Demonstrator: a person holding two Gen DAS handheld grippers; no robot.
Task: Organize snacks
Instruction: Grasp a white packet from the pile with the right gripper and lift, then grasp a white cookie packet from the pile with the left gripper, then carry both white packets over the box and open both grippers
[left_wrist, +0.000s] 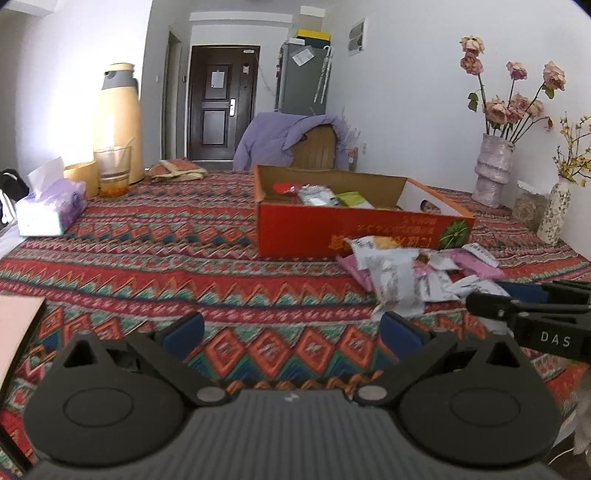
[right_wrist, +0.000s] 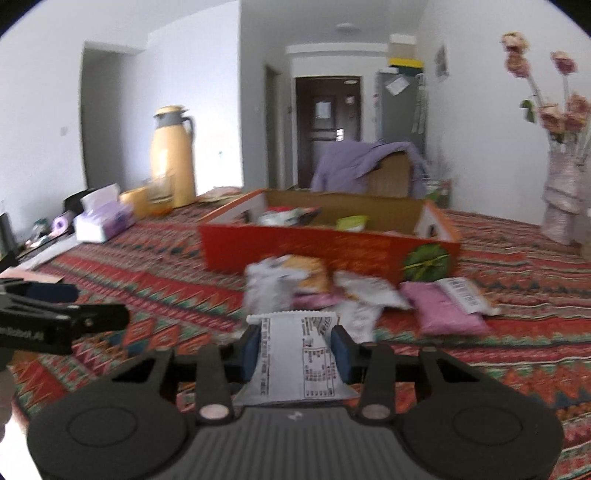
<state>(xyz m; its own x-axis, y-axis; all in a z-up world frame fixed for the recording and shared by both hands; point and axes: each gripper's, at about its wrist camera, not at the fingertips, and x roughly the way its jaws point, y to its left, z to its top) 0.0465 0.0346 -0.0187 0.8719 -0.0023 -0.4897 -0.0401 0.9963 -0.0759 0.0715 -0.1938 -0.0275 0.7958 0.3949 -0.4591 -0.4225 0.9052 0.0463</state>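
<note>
While my right tongs (right_wrist: 294, 349) are pinched on a white snack packet (right_wrist: 295, 354) held just above the surface (left_wrist: 166, 266), near the pile of loose packets (left_wrist: 402, 269) in front of the orange cardboard box (left_wrist: 314, 230), the left tongs (left_wrist: 291, 332) hang wide open with nothing in them. Looks light, crinkly and slippery, so I'd grip across the flat middle rather than a sealed edge, gently, since it probably crushes.
</note>
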